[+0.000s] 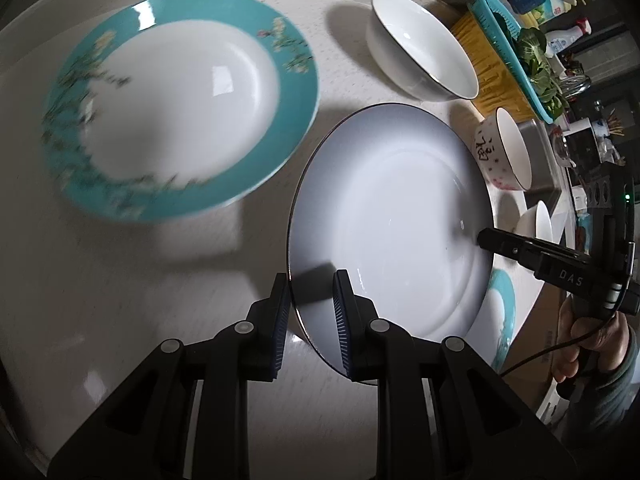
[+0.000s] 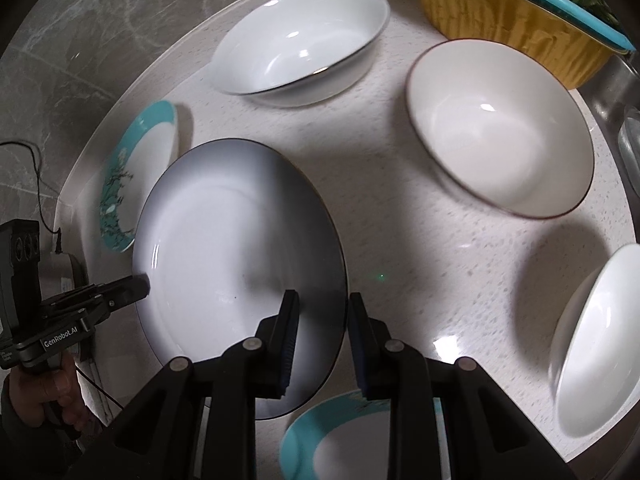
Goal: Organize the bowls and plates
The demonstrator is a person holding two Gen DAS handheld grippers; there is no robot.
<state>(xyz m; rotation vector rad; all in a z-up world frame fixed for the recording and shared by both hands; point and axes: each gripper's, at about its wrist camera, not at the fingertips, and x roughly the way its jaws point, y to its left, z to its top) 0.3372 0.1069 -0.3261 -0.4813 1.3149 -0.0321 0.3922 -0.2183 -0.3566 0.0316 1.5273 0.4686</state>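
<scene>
A white plate with a grey-shaded dark rim [image 1: 392, 220] [image 2: 232, 248] hangs tilted above the counter, held from two sides. My left gripper [image 1: 310, 280] is shut on its near-left rim, and its tip shows at the plate's left edge in the right wrist view [image 2: 140, 282]. My right gripper [image 2: 323, 298] is shut on the opposite rim, and its tip reaches in from the right in the left wrist view [image 1: 484, 238]. A teal-rimmed floral plate [image 1: 180, 100] [image 2: 136, 176] lies on the counter to the left. A second teal-rimmed plate [image 2: 332, 440] [image 1: 500, 312] lies partly under the held one.
A white bowl [image 1: 420, 44] [image 2: 300, 40], a cream bowl with a patterned outside [image 2: 500, 132] [image 1: 504, 148] and another white bowl [image 2: 596, 340] stand on the speckled counter [image 2: 400, 216]. A yellow basket with a teal colander of greens [image 2: 512, 12] sits at the back right.
</scene>
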